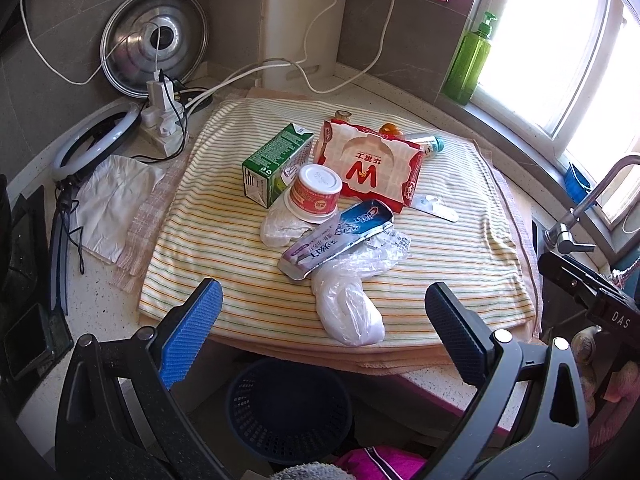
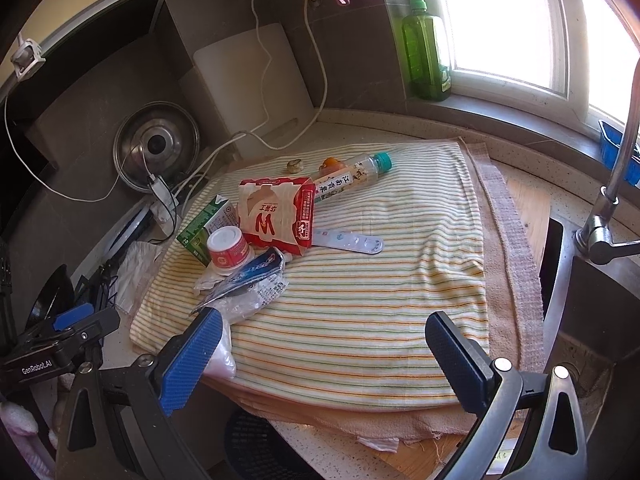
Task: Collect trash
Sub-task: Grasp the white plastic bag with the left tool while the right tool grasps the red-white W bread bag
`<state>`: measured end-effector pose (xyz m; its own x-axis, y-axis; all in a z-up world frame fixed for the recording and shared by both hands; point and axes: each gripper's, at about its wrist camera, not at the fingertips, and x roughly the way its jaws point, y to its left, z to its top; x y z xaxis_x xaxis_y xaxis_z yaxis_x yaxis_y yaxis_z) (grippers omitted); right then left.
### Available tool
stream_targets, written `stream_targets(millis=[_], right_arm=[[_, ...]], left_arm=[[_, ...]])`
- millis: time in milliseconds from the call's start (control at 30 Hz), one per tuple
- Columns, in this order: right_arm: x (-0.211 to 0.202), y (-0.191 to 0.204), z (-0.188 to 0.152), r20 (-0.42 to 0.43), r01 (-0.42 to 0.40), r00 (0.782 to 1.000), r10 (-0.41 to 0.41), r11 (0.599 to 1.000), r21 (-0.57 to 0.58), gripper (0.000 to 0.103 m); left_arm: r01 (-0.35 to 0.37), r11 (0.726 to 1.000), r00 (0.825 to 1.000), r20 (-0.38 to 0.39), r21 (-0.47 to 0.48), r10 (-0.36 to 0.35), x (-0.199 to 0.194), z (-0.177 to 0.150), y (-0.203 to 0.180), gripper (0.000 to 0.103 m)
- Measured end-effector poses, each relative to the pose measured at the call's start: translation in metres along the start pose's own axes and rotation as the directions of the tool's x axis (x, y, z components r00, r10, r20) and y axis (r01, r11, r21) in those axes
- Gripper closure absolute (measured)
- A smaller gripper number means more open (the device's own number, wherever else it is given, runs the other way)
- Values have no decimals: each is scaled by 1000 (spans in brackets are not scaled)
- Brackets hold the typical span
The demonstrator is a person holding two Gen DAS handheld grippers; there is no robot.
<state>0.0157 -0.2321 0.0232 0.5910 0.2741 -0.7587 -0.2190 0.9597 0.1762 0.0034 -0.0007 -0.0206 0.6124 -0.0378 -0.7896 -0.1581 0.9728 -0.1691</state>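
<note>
Trash lies piled on a striped cloth [image 1: 440, 248] [image 2: 380, 300]: a green carton [image 1: 272, 160] [image 2: 200, 232], a red-and-white paper bag [image 1: 368, 164] [image 2: 276, 212], a small red tub [image 1: 316, 192] [image 2: 226, 250], a flattened toothpaste tube [image 1: 340, 232] [image 2: 248, 272], crumpled clear plastic [image 1: 348, 304] [image 2: 244, 304], a white flat strip [image 2: 348, 242] and a plastic bottle [image 2: 352, 176]. My left gripper [image 1: 324, 320] hangs open just short of the plastic, over a dark mesh basket [image 1: 288, 408] [image 2: 256, 448] below the counter edge. My right gripper [image 2: 324, 344] is open above the cloth's near part.
A pot lid [image 1: 156, 44], power strip with cables [image 1: 164, 116] and cutting board [image 1: 304, 20] stand at the back. A green soap bottle [image 2: 426, 40] sits on the sill. A faucet [image 2: 612, 192] and sink lie to the right. White paper [image 1: 112, 204] lies left of the cloth.
</note>
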Motion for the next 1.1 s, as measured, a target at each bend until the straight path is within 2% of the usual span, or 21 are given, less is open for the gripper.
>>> stream_targets(millis=[267, 633, 767, 900, 1100], right_arm=[[21, -12, 19, -29, -21, 999, 19, 997, -71, 1], [73, -11, 59, -101, -139, 987, 123, 974, -176, 9], [98, -10, 76, -138, -207, 973, 184, 961, -183, 13], [127, -6, 95, -170, -241, 963, 209, 950, -199, 17], [170, -6, 115, -224, -297, 940, 256, 938, -179, 18]], left_arm=[[41, 996, 995, -84, -78, -48, 25, -16, 3, 1], [96, 974, 976, -174, -206, -133, 69, -23, -1, 20], [97, 966, 970, -196, -241, -146, 84, -23, -3, 25], [96, 960, 967, -205, -262, -153, 96, -23, -2, 29], [92, 957, 964, -216, -274, -154, 107, -22, -4, 33]])
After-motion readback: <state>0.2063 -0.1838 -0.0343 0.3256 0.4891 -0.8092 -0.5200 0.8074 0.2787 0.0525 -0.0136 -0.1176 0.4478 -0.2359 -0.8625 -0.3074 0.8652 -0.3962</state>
